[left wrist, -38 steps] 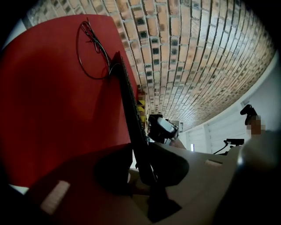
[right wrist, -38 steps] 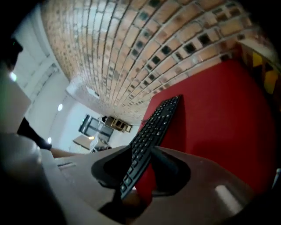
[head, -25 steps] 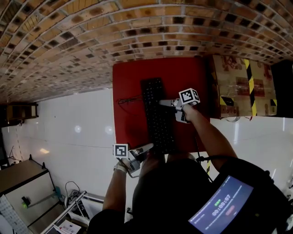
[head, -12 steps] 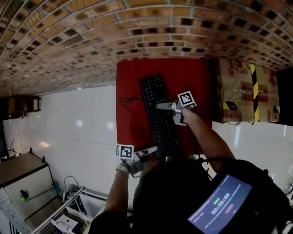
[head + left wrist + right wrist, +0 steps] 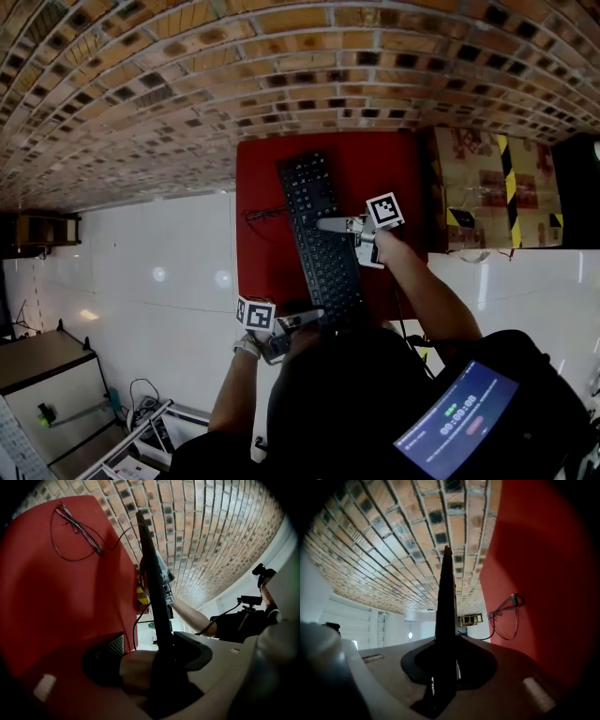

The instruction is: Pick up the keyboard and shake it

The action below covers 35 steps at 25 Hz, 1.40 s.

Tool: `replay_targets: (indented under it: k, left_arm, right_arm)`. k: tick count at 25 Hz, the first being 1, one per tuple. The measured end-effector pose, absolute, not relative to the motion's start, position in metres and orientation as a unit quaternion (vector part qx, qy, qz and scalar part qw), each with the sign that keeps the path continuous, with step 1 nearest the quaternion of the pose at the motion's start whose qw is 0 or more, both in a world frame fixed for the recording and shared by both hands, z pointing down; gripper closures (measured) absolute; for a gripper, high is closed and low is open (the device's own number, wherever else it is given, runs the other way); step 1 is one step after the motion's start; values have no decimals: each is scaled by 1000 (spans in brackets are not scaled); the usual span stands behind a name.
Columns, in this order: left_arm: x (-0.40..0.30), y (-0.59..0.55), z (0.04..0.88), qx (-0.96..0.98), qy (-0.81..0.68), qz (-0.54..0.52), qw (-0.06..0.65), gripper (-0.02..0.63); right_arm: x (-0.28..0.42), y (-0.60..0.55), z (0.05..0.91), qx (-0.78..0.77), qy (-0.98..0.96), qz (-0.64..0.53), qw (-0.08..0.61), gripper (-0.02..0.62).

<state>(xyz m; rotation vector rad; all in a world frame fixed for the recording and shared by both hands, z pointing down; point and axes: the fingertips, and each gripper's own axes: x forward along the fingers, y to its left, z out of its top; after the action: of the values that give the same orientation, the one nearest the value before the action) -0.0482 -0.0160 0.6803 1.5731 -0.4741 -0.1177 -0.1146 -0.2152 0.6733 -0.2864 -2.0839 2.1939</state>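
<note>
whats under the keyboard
The red table; the right gripper view shows a gap between them. A looped cable lies beside, not under. From above the keyboard covers the patch directly below.

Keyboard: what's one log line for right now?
keyboard: held above red table | right gripper: jaws just closed, shut on its edge | left gripper: jaws just opened, keyboard between them

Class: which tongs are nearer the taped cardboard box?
Right. The right tongs, just closed on the keyboard, are on its side toward the box; the left tongs, just opened round its near end, are farther off.
</note>
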Motion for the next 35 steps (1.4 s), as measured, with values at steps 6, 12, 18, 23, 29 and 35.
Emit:
replay_targets:
  k: [6, 12, 18, 23, 29, 35]
  left_arm:
    - [-45, -23, 657, 754, -175, -22, 633, 201]
    - [-44, -47, 630, 817, -182, 16, 547, 225]
    - [-39, -66, 606, 878, -184, 58, 439, 458]
    - [-47, -74, 597, 908, -190, 93, 363, 476]
    - [-56, -77, 598, 920, -192, 144, 311, 476]
    - [-74, -102, 595, 922, -226, 191, 250, 471]
  right_arm:
    - [-121, -219, 602, -121, -748, 652, 21, 541]
    - [-124, -212, 530, -139, -805, 577, -6, 541]
    - [-122, -199, 470, -133, -886, 443, 22, 537]
    - [-115, -187, 436, -149, -919, 364, 36, 535]
    - [-106, -166, 419, -171, -940, 289, 66, 534]
    - [-107, -130, 394, -217, -959, 149, 108, 526]
